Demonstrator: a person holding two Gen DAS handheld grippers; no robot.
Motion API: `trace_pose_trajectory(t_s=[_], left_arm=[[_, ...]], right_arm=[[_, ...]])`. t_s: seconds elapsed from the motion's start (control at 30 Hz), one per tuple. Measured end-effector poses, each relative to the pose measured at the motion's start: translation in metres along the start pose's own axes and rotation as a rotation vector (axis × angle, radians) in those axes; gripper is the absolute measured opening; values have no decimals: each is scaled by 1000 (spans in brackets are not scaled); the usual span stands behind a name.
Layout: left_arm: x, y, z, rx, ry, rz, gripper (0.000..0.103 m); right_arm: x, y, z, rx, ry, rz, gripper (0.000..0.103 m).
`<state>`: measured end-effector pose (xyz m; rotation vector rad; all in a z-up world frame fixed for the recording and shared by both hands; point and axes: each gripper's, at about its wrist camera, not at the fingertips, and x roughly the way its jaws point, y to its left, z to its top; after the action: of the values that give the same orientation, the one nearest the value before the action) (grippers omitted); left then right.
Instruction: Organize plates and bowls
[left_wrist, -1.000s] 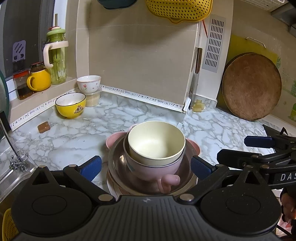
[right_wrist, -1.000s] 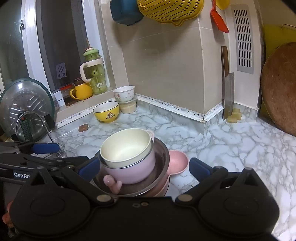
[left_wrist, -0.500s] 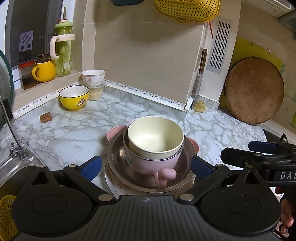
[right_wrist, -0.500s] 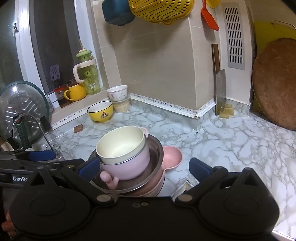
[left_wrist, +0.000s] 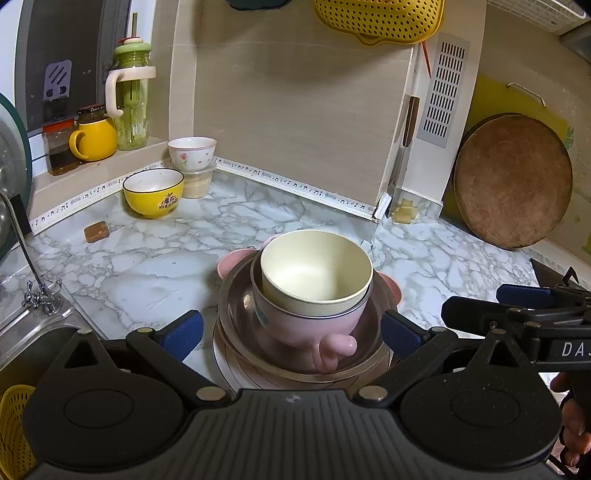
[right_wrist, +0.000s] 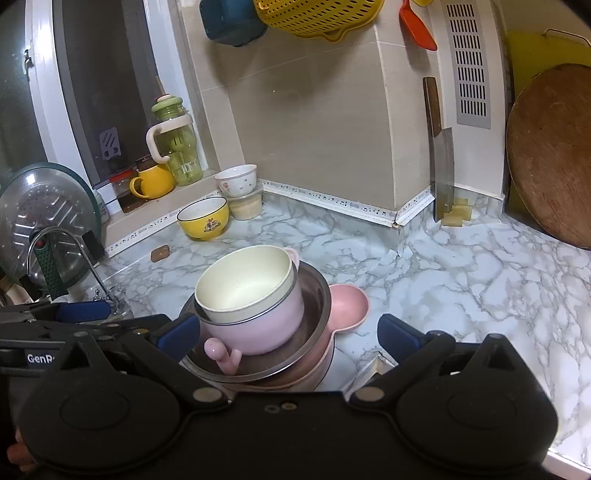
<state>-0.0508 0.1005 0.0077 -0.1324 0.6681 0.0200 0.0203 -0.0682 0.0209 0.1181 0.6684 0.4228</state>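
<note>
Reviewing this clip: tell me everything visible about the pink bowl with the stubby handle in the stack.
The pink bowl is glossy and rounded, with a stubby knob-like handle pointing toward the camera. It sits upright inside a steel basin, slightly off-centre in it. A cream bowl nests in it, tilted. A small teal mark shows on its side. Neither pair of tongs touches it.

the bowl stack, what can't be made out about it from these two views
- Bottom of the stack: in both views the gripper body covers the near edge of the white plate.
- Pink plate: only its ears show; the steel bowl hides the rest.
- Inside the pink cup: filled by the cream bowl.
</note>
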Motion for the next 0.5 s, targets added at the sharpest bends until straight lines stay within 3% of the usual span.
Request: trace_pose_trajectory(t_s=[0.5], left_arm=[[5, -1, -5, -18, 49, -15, 103]], right_arm=[[0, 0, -2, 2, 13, 2, 103]])
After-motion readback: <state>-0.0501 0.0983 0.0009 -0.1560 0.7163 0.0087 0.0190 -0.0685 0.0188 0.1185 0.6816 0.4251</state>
